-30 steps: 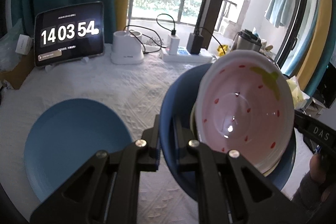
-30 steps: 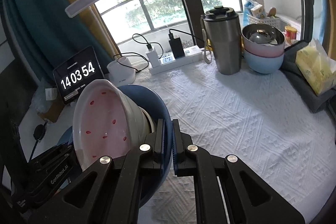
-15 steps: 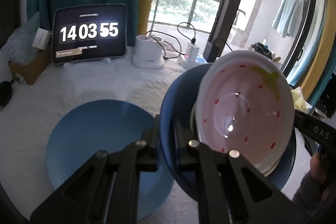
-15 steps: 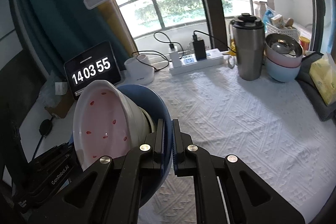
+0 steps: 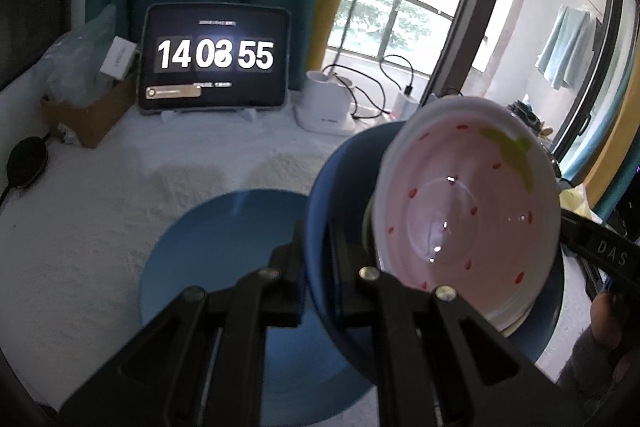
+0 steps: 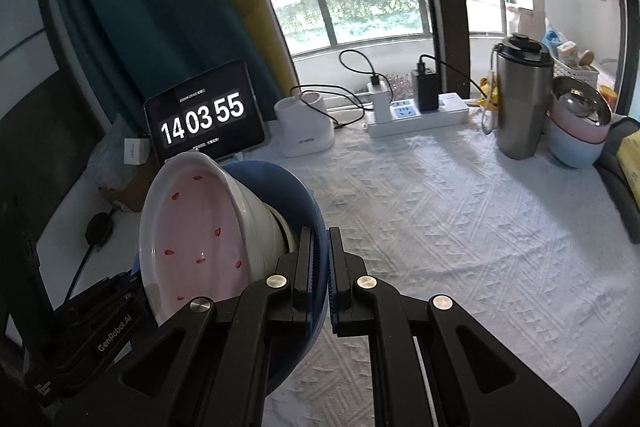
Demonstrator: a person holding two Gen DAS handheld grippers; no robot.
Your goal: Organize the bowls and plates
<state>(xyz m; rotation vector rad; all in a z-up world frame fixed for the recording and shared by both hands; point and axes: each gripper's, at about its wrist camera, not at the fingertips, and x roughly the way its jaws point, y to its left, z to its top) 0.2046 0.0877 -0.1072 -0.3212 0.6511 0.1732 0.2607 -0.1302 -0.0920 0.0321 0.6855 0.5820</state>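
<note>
- Fingers of the left gripper (image 5: 318, 267) pinch the near rim of the dark plate (image 5: 320, 203), nearly closed on it.
- Right gripper (image 6: 319, 267) clamps the opposite rim just as tightly.
- Strawberry bowl (image 5: 468, 215) rides on that plate, tilted steeply, apparently with another dish under it.
- Stack hangs in the air above the desk (image 6: 440, 219), over its left half.
- Light-blue plate (image 5: 224, 251) lies flat on the cloth just beside and below, toward the near-left corner; probably the landing spot.
- Risk: with this tilt the bowl could slide off; uneven hands would worsen it.
- Setting down off-centre could leave the stack rocking on the plate.
</note>
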